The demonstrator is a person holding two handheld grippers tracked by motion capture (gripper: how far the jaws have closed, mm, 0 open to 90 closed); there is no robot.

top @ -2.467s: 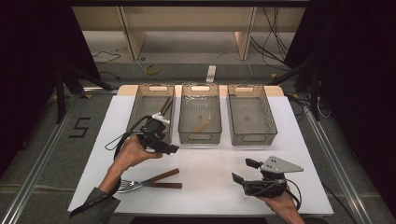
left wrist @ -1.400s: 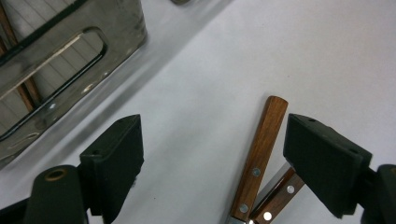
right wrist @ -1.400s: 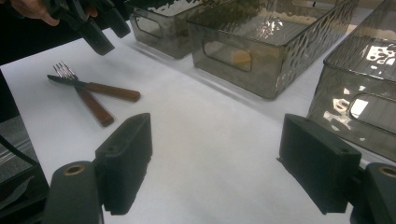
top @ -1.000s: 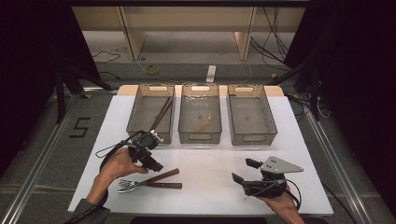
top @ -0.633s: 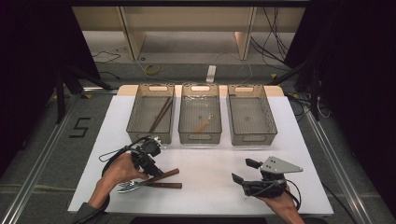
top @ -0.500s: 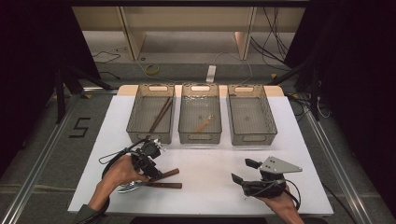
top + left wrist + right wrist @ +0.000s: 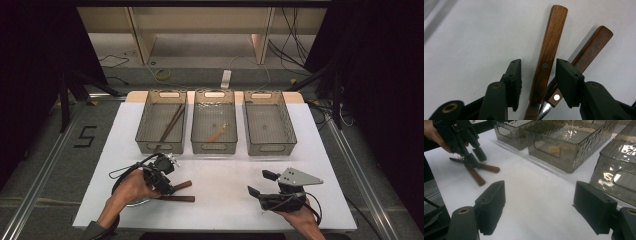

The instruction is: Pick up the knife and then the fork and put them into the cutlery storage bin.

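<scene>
Two wooden-handled utensils lie crossed on the white table at the near left: one handle (image 7: 183,185) (image 7: 548,53) and a darker one (image 7: 178,198) (image 7: 591,48). My left gripper (image 7: 166,186) (image 7: 538,63) is down over them. Its jaws have just been closing and straddle the lighter handle, with a gap still on each side. The right pad (image 7: 567,80) sits over the darker handle. My right gripper (image 7: 261,183) (image 7: 539,202) rests open and empty at the near right. In its view the left gripper (image 7: 475,157) stands over the handles (image 7: 489,168).
Three translucent grey bins stand in a row at the back. The left bin (image 7: 145,131) holds long wooden sticks (image 7: 171,123), the middle bin (image 7: 196,131) a small wooden-handled piece (image 7: 218,133), and the right bin (image 7: 289,131) holds nothing. White tabletop (image 7: 225,175) lies between my grippers.
My left gripper came back from the left bin toward the near edge, sank onto the crossed utensils, and its jaws narrowed around one handle. The right gripper stayed put.
</scene>
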